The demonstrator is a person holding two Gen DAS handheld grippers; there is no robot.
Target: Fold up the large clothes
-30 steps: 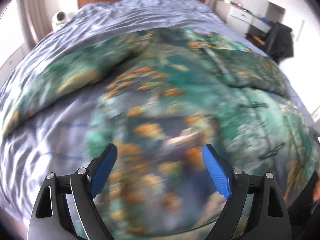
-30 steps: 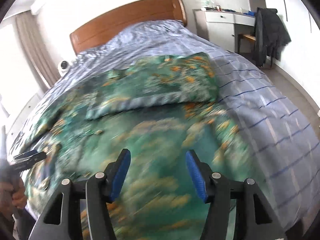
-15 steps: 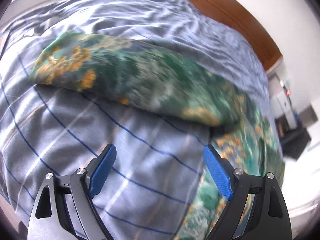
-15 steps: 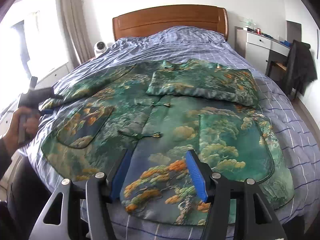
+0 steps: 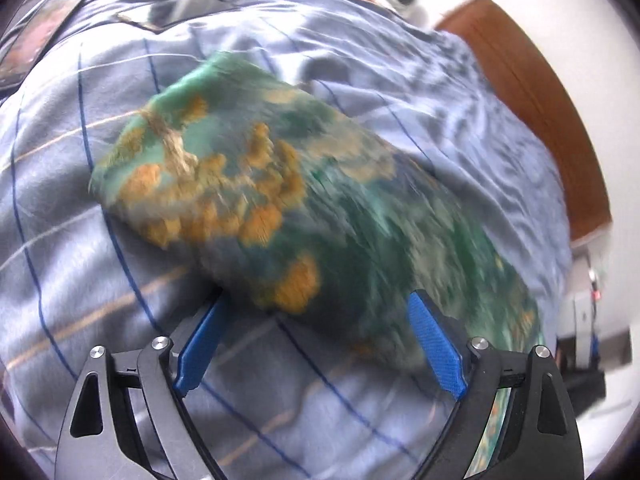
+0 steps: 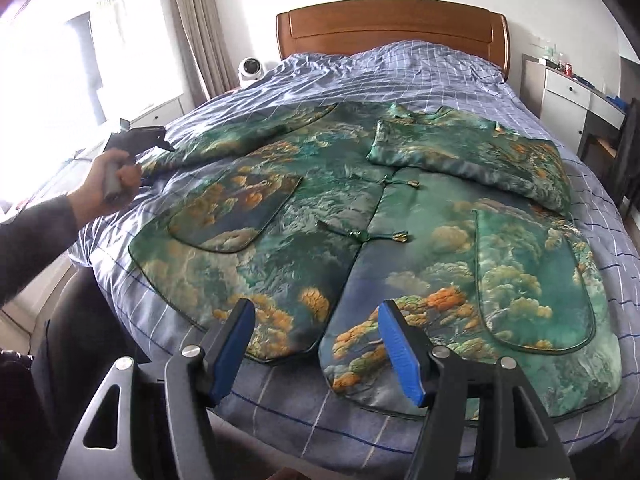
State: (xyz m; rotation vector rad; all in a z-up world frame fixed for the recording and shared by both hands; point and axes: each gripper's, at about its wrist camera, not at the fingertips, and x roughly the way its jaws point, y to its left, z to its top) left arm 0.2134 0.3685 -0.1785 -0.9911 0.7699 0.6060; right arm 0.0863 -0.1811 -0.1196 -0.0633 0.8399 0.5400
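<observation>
Sleeve-folding seemed the aim: released left claw (image 5: 316, 340) neared the green brocade jacket's (image 6: 360, 216) unfolded sleeve (image 5: 248, 184) on the blue checked bed (image 6: 400, 68); right claw (image 6: 316, 344) hovered released.

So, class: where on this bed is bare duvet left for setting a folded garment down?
Bare duvet lies between the jacket collar and the headboard, and a strip runs along the bed's right edge. Only a thin band shows below the hem. The middle is crowded with jacket.
</observation>
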